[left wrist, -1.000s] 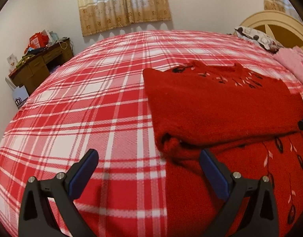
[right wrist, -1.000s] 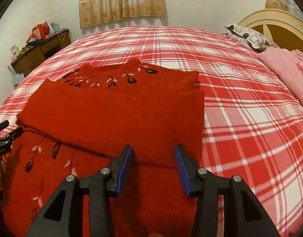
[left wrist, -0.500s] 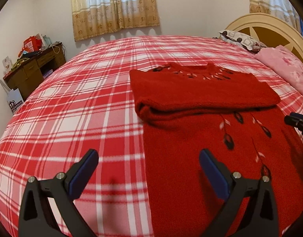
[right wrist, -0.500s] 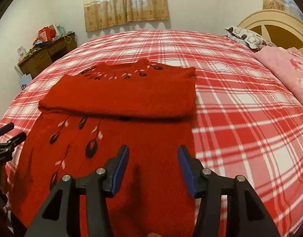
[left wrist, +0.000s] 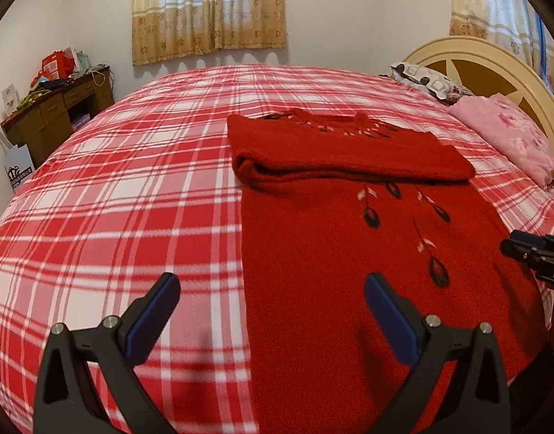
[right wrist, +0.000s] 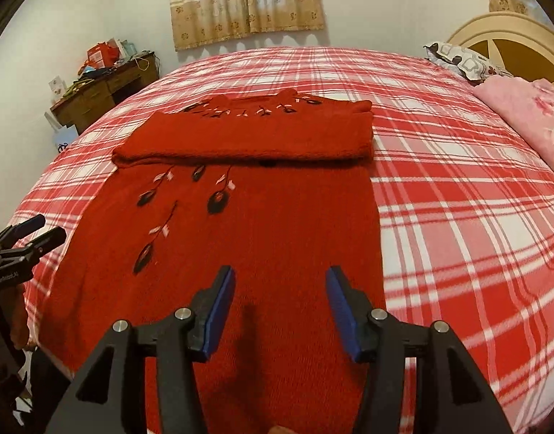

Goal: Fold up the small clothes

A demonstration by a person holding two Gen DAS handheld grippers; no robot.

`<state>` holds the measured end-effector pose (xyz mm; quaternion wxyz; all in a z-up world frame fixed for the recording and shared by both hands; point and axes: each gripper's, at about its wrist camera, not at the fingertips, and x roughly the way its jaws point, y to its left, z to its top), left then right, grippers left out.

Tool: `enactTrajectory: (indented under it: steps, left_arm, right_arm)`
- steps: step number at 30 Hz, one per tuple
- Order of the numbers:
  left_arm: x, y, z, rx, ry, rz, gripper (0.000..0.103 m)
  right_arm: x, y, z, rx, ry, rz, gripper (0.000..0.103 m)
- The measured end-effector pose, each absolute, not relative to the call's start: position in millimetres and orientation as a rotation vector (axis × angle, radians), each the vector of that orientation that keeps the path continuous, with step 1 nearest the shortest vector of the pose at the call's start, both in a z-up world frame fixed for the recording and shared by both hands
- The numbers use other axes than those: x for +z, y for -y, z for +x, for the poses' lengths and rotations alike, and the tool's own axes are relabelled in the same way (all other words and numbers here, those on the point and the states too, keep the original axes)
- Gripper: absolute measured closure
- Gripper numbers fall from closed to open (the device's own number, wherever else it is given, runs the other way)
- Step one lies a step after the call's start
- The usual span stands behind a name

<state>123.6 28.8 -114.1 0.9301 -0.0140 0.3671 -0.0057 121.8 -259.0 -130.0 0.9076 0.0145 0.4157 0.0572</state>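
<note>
A red knitted sweater (right wrist: 240, 238) lies flat on the bed's red-and-white plaid sheet (right wrist: 457, 188). Its sleeves are folded across the chest into a thick band (right wrist: 248, 137) toward 12 o'clock, just below the embroidered neckline. The lower body spreads toward 6 o'clock, with dark leaf embroidery (right wrist: 219, 202) showing just below the band.

The right hand-held gripper (right wrist: 279, 307) hovers over the sweater's lower body at 6 o'clock in its own view. Its jaws stand about half apart, having just been opening, with nothing between the blue pads (right wrist: 219, 311).

The left hand-held gripper (left wrist: 269, 311) hangs over the sweater's left edge, one finger above the sheet and the other above the knit. Its jaws are spread wide and hold nothing. In the right wrist view it appears at 9 o'clock (right wrist: 34, 233).

A pink blanket (left wrist: 508, 137) and a patterned pillow (left wrist: 428, 81) lie near the headboard (left wrist: 493, 61) at 2 o'clock. A cluttered wooden desk (left wrist: 60, 108) stands at 10 o'clock, with curtains (left wrist: 208, 11) at 12 o'clock.
</note>
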Motion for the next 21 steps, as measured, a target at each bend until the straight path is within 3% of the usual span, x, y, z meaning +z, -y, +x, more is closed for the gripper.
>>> enactTrajectory:
  steps: [10,14,21]
  left_arm:
    - [-127.3,-30.6,90.0,-0.053,-0.792,-0.029,0.002]
    - [-138.7,-31.2,81.6,-0.093,-0.846,-0.058,0.013]
    - [-146.9,-24.9,63.2,-0.129,-0.877,-0.057,0.022]
  right_arm:
    - [-136.4,260.0,87.2,0.119,-0.899,0.035,0.049]
    - [-142.9,261.3,76.9,0.112,-0.919,0.043,0.049]
    - [-141.8,264.3,57.6,0.100,-0.919,0.054,0.049]
